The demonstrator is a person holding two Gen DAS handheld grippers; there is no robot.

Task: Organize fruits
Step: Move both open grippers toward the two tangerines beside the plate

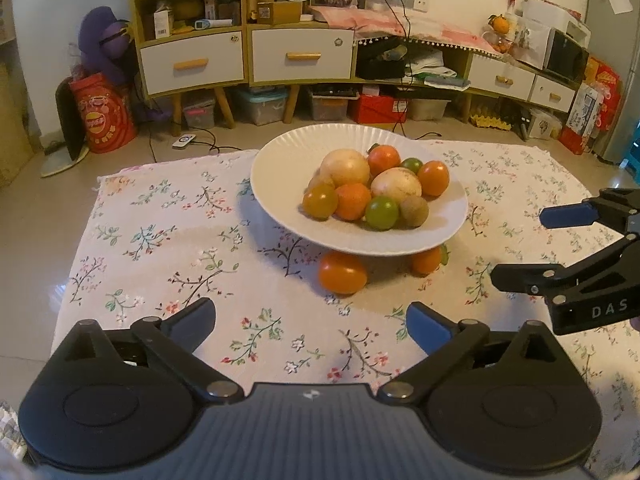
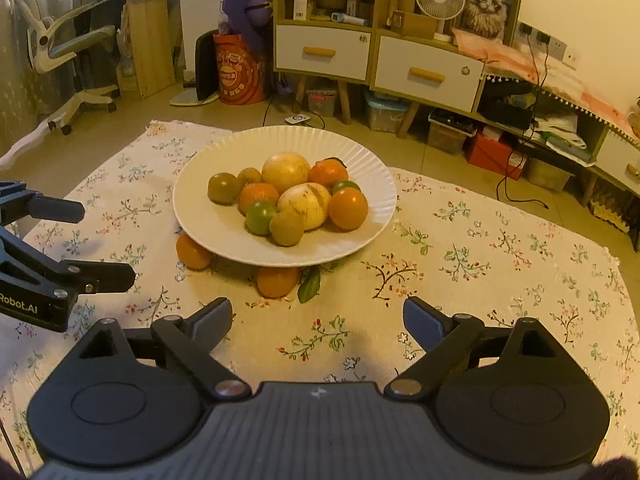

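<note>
The white plate [image 1: 280,176] is sitting toward the far edge of a flowered cloth [image 1: 160,240] spread on the floor, and it is carrying a heap of fruit. Two big pale yellow fruits [image 1: 345,168] are lying in the middle of the heap, with orange tangerines [image 1: 353,201] pressing against them, a green one [image 1: 382,212] at the near side and a small brown kiwi [image 1: 415,211] touching it. The plate is not lying flat on the cloth: it is resting on fruit. One orange fruit [image 1: 342,274] is poking out from under its near rim, and a second one [image 1: 426,260], with a green leaf beside it, is showing under the rim further toward the right edge of the cloth.

The left hand-held gripper [image 1: 310,322] is hovering over the near part of the cloth, its jaws spread wide with nothing between them but the flowered pattern. The right hand-held gripper [image 2: 318,320] is hanging just beside it, also released and gripping nothing, its blue-padded fingers [image 2: 424,322] standing well apart. Both are pointing down at an angle toward the plate, and neither is touching the plate or any fruit.

Behind the cloth, low wooden cabinets [image 1: 248,56] with white drawers are lining the wall, with storage boxes tucked underneath them.
</note>
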